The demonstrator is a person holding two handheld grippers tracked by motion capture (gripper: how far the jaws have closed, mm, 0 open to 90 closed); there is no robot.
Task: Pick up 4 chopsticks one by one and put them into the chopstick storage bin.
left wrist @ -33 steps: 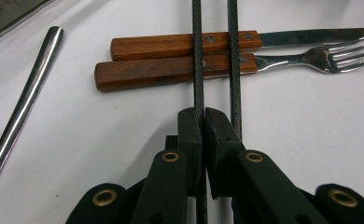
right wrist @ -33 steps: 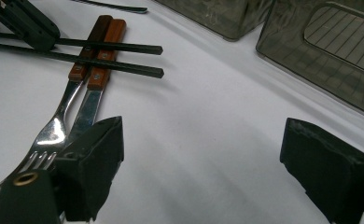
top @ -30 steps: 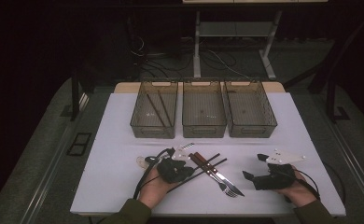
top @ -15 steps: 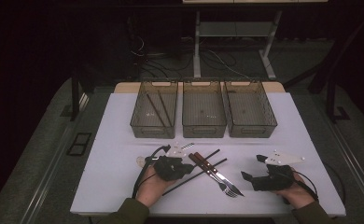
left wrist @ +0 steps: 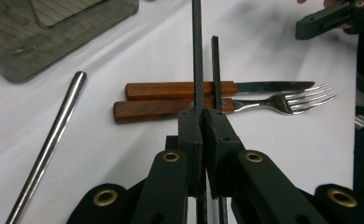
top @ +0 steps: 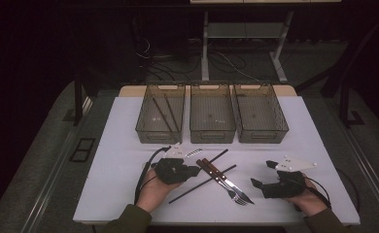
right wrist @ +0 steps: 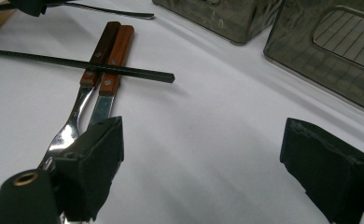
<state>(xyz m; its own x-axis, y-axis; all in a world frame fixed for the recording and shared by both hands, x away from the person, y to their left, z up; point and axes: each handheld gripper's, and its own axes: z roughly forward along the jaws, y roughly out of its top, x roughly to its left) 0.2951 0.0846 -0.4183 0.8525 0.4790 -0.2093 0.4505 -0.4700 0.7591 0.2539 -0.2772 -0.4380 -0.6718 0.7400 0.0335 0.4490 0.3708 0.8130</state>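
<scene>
My left gripper [top: 197,171] [left wrist: 202,119] is shut on a black chopstick [left wrist: 197,56] [top: 216,156] that runs forward out of its jaws. A second black chopstick [left wrist: 215,70] [top: 207,182] [right wrist: 101,67] lies just beside it, across the wooden handles of a knife [left wrist: 264,86] [right wrist: 103,105] and a fork [left wrist: 287,102] [top: 236,194]. The pair lies side by side in the middle of the white table [top: 119,174]. To their right my right gripper [top: 258,183] [right wrist: 213,172] rests low over the table, open, with nothing between its jaws.
Three smoky plastic bins stand in a row at the back: the left bin [top: 161,132] holds black chopsticks, the middle bin [top: 212,133] and the right bin [top: 263,133] look bare. A metal rod [left wrist: 49,140] [top: 193,153] lies on the table by my left gripper.
The left gripper has shifted very slightly with the chopstick. The right gripper has kept still.
</scene>
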